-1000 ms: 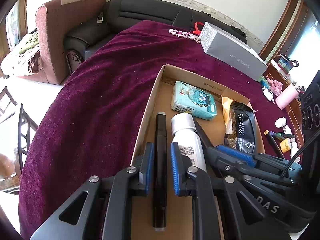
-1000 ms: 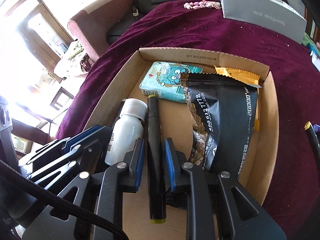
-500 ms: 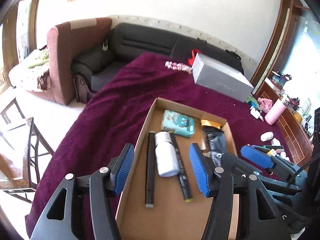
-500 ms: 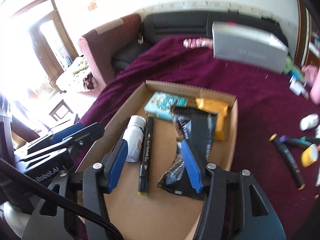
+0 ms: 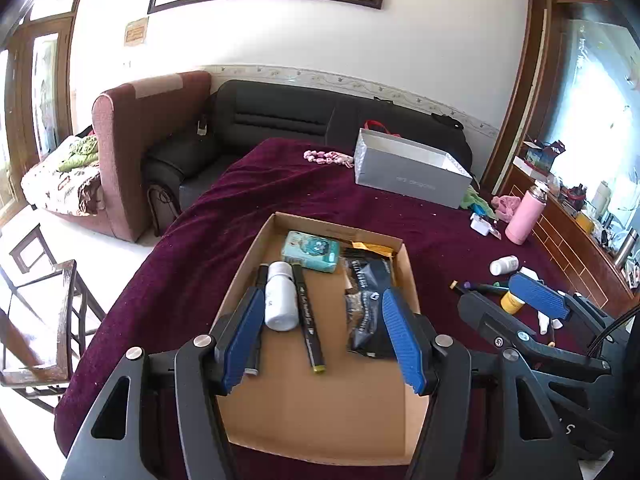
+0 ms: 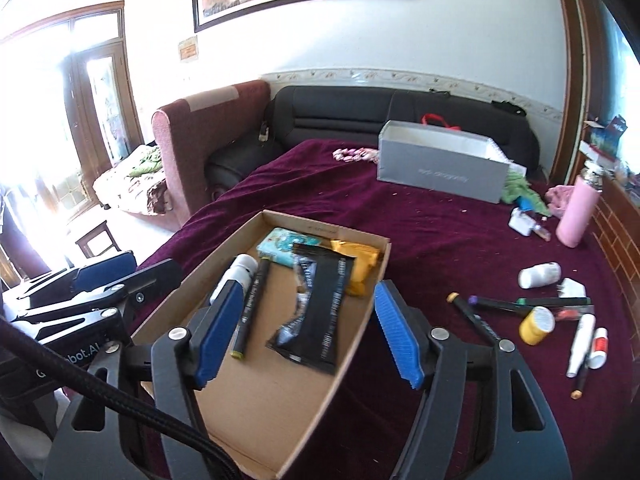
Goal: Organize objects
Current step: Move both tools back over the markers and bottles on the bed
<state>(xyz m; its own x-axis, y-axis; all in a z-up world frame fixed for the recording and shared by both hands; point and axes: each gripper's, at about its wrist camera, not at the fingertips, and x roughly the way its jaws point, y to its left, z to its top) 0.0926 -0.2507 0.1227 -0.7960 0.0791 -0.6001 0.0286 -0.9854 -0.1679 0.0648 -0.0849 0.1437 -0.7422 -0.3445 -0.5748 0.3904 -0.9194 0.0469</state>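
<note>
A cardboard box (image 5: 320, 412) lies on the maroon bedspread. In it are two black markers (image 5: 308, 320), a white bottle (image 5: 281, 296) between them, a teal tissue pack (image 5: 311, 251), a black pouch (image 5: 366, 308) and a yellow packet (image 6: 360, 268). My left gripper (image 5: 322, 300) hovers above the box's near end, its jaws opening, with nothing held. The left marker (image 5: 260, 276) is partly hidden behind its left finger. My right gripper (image 6: 307, 286) hangs over the box (image 6: 256, 400) too, jaws opening and empty, above the second marker (image 6: 250, 308) and the pouch (image 6: 320, 316).
Right of the box, loose markers (image 6: 480, 312), a yellow-capped bottle (image 6: 536, 326), a white bottle (image 6: 540, 275) and white tubes (image 6: 582, 336) lie on the bedspread. A grey box (image 6: 440, 168) and a pink flask (image 6: 578, 216) stand further back. A sofa lies behind.
Each gripper was shut on a black marker in the box. Both have let go, opened wide, and drawn back and up; the markers now lie on the box floor.
</note>
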